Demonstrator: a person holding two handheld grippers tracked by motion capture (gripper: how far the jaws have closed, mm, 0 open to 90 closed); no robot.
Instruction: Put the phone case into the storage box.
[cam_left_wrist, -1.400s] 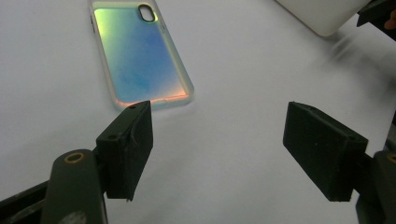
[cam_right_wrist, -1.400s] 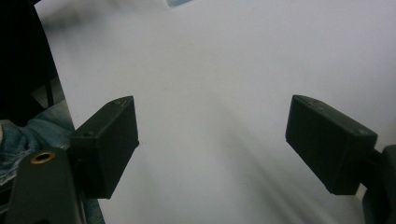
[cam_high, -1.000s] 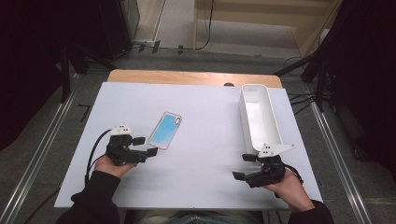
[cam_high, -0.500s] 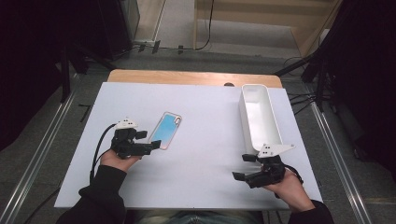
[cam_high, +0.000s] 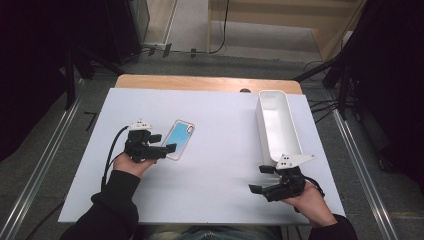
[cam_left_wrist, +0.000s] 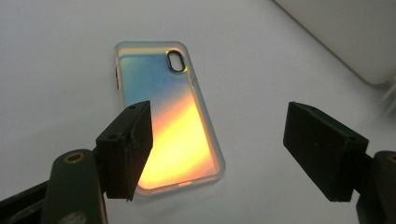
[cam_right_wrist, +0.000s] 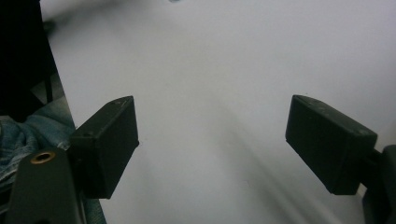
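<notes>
An iridescent phone case (cam_high: 181, 138) lies flat on the white tabletop (cam_high: 215, 175), left of centre. In the left gripper view the phone case (cam_left_wrist: 163, 107) shines blue to orange, camera cut-out at its far end. My left gripper (cam_high: 164, 143) hovers at the case's near end, jaws open and apart from it; one pad (cam_left_wrist: 128, 149) overlaps the case's near left corner in the left gripper (cam_left_wrist: 219, 116) view. My right gripper (cam_high: 260, 179) rests open at the front right. The right gripper (cam_right_wrist: 212, 112) view has bare table between its jaws.
A long white bin (cam_high: 260, 120) stands at the right, running front to back, just beyond my right hand; its corner shows as the bin (cam_left_wrist: 345, 32) in the left gripper view. A wooden strip (cam_high: 207, 82) borders the table's far edge. Cables lie on the floor behind.
My left gripper has moved up and to the right toward the phone case's near end, jaws still open. The right gripper has stayed where it was.
</notes>
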